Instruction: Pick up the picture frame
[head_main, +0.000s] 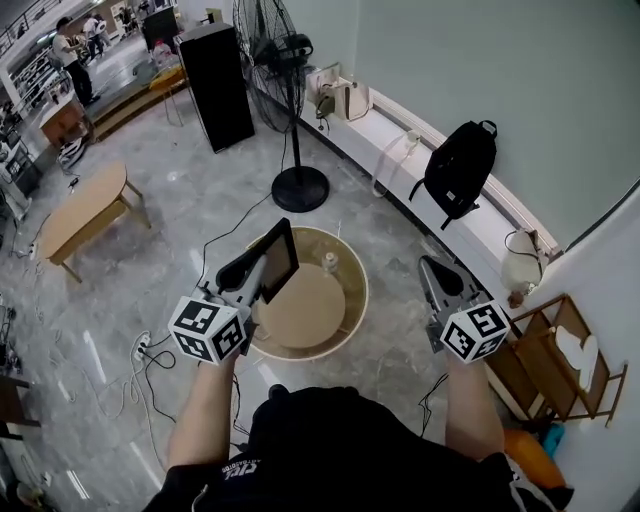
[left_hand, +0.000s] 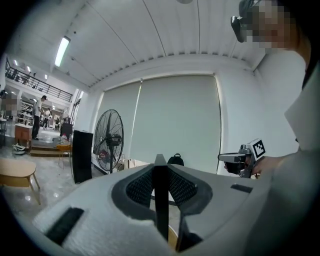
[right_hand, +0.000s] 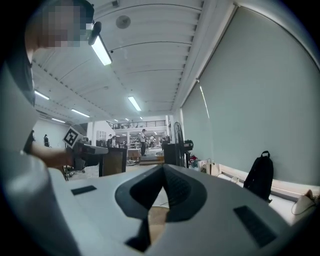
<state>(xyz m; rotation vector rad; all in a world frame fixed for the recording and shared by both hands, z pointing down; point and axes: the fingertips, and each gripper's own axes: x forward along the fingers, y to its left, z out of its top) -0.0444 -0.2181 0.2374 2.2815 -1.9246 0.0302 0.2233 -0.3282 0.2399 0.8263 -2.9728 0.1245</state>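
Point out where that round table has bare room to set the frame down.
The round table is bare from its centre to the near and right rim. Crowded: a small white object by the far rim, and the left tongs holding the picture frame over the left edge.

No legible txt, nos., brand names or signs anywhere. Small white print on the person's black shirt (head_main: 243, 467) is too tiny & cut off to read. The white marker cube (head_main: 210, 330) on the left gripper (head_main: 258, 272) and the matching cube (head_main: 475, 332) on the right gripper (head_main: 432, 268) carry black-and-white coded squares only, no letters.
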